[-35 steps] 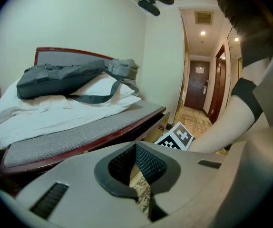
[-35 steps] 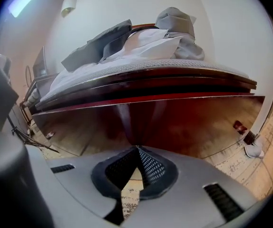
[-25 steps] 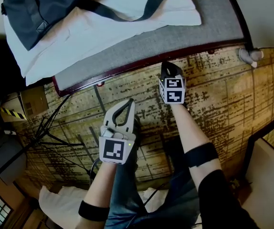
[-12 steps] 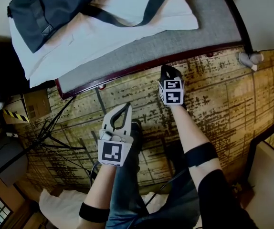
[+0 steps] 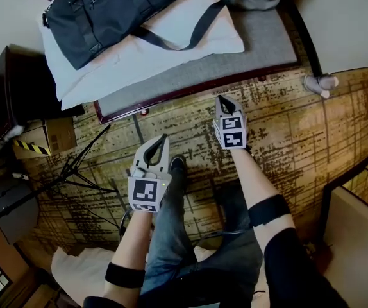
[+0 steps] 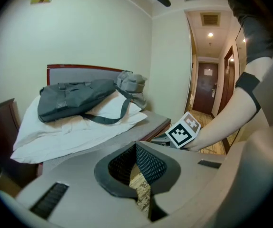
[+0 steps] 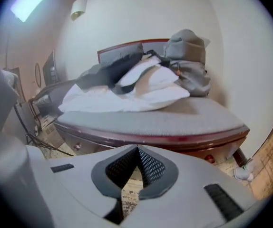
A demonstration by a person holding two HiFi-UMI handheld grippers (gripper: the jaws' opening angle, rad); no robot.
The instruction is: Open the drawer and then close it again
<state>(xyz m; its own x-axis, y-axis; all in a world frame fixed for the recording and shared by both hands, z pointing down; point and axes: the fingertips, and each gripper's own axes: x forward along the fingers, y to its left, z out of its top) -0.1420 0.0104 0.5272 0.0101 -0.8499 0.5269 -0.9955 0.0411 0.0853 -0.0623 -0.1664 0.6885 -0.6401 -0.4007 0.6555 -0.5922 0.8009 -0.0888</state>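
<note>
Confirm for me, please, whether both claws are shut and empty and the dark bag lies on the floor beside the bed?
One detail is off: the dark bag lies on the white pillow on the bed, not on the floor, as the head view shows. The left claw and right claw are indeed shut and empty.

Dark bag (image 5: 107, 15) on white bedding (image 5: 139, 59) atop grey mattress (image 5: 254, 43) — cardboard box (image 5: 59, 133) nearby
</note>
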